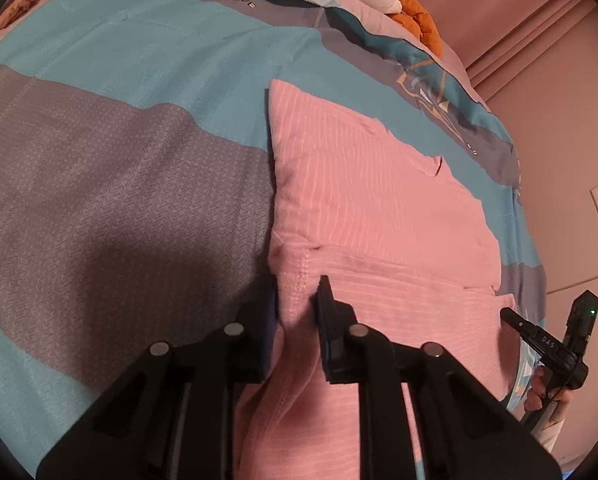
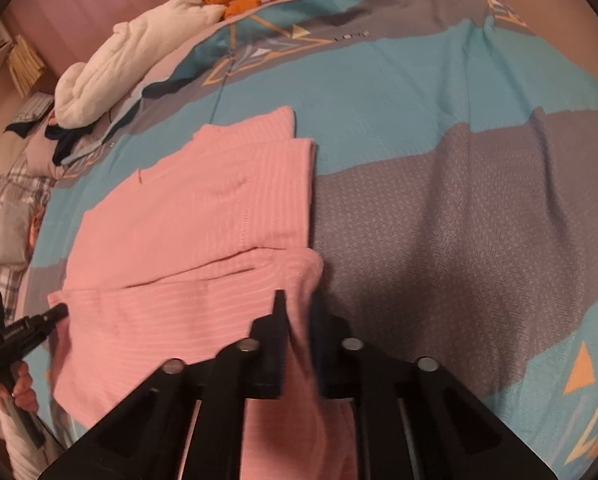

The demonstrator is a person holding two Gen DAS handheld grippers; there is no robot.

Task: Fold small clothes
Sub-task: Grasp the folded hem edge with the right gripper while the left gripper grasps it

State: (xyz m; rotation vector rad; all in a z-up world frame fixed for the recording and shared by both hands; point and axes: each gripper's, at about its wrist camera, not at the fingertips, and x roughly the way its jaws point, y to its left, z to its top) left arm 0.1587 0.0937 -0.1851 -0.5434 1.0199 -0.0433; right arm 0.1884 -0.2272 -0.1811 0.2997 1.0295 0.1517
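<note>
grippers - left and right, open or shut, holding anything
left gripper: shut on the near hem corner of the pink garment.
right gripper: shut on the opposite near corner of that garment.

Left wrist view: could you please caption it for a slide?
Left gripper pinches the pink garment's edge on the bedspread.

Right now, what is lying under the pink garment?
The pink garment lies on the teal and grey bedcover, which shows all around it. What the cover looks like directly beneath is hidden by the cloth.
</note>
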